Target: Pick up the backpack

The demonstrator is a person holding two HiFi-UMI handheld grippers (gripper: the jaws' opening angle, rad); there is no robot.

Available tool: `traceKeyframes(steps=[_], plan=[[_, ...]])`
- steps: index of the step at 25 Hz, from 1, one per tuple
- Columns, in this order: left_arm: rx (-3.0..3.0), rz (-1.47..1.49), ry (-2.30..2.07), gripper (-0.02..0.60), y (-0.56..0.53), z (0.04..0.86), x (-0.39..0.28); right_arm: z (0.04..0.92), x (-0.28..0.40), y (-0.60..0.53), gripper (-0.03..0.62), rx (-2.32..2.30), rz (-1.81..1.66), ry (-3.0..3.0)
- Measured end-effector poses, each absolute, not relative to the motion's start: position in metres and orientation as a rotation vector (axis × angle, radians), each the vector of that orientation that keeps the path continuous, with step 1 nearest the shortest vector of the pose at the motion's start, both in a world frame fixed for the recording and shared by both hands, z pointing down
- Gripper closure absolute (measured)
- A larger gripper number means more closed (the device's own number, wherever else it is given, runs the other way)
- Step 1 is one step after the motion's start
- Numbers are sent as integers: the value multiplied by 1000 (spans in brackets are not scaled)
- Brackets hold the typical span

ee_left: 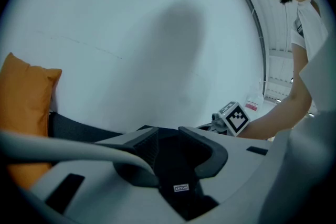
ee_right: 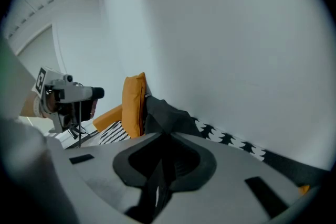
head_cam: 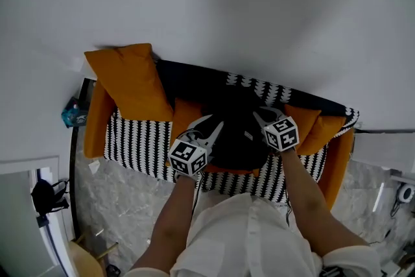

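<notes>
A black backpack [head_cam: 237,130] lies in the middle of a sofa, seen in the head view. My left gripper [head_cam: 211,130] reaches it from the left, my right gripper [head_cam: 262,117] from the right. In the left gripper view, the left gripper [ee_left: 168,144] is shut on a wide black strap [ee_left: 181,178] with a small label, which fills the gap between the jaws. The right gripper view shows the right gripper [ee_right: 167,150] nearly closed on a thin black strap [ee_right: 157,186]. Most of the backpack's body is hidden in both gripper views.
The sofa has a black-and-white patterned cover [head_cam: 139,139], a large orange cushion [head_cam: 130,78] at the left and a smaller one [head_cam: 318,126] at the right. A white wall rises behind it. A teal object [head_cam: 72,113] and a wooden chair [head_cam: 84,259] stand on the marble floor at left.
</notes>
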State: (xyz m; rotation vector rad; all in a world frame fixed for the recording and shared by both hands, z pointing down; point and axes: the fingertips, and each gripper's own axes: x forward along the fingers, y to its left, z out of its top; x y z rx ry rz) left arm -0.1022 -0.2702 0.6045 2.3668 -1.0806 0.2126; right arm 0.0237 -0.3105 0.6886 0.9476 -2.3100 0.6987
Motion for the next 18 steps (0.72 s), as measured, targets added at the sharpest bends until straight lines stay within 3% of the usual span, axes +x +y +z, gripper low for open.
traceKeyframes(steps=[9,18], plan=[[2379,343,-1079,405,-241,625,-99,656,26,-233,543,873,655,-2400],[2451,680,-1001,327,-209,663,-102,641,22,-161,543,764,623,-2416]])
